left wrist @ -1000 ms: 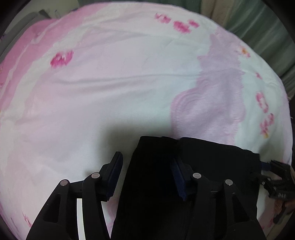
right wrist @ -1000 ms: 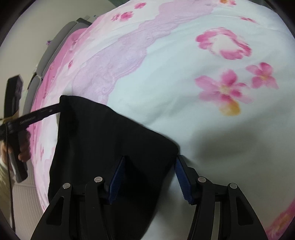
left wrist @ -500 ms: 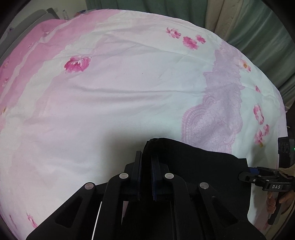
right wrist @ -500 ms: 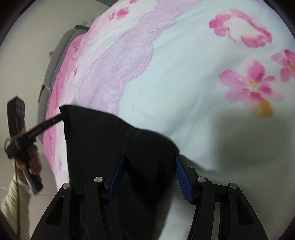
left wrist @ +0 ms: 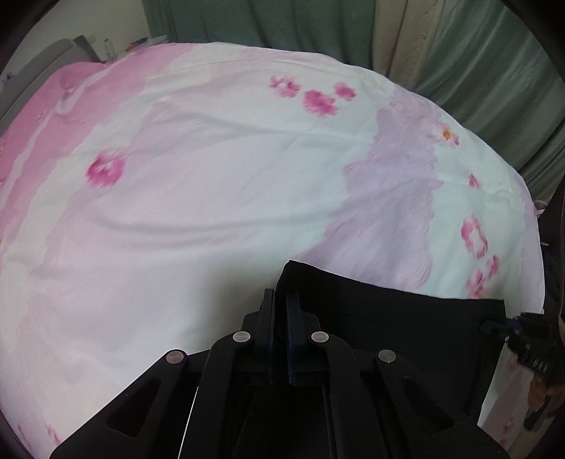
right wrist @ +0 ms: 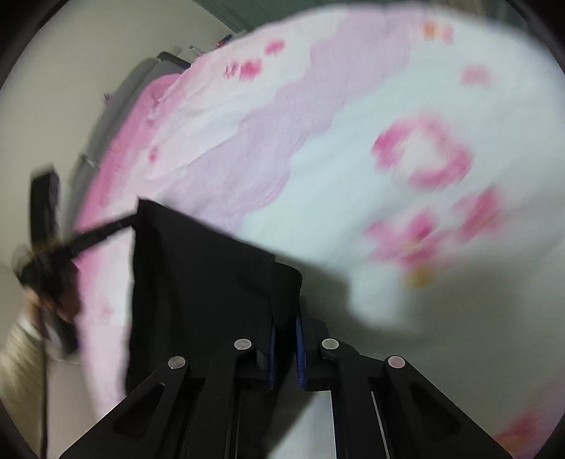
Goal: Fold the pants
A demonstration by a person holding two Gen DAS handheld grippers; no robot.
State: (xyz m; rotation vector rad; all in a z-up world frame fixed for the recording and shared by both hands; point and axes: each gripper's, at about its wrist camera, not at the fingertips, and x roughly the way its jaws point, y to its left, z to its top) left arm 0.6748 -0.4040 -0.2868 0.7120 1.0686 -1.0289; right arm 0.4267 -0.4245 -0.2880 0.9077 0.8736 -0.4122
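Left tongs, near centre of left wrist view: pads nearly together w/ black fabric pinched between them, at 1 corner of the pants. Right tongs, near centre of right wrist view: also closed down on a corner of the same pants, only a thin gap w/ cloth in it. Pants hang as a dark sheet between the 2 tongs, top edge stretched across, the rest dropping toward the near edge of both views, above the bed's near part. Right wrist view is blurred, so cloth detail is unclear. Beyond: the bed w/ pink-and-white floral cover. Far: green curtains, far right in left wrist view.
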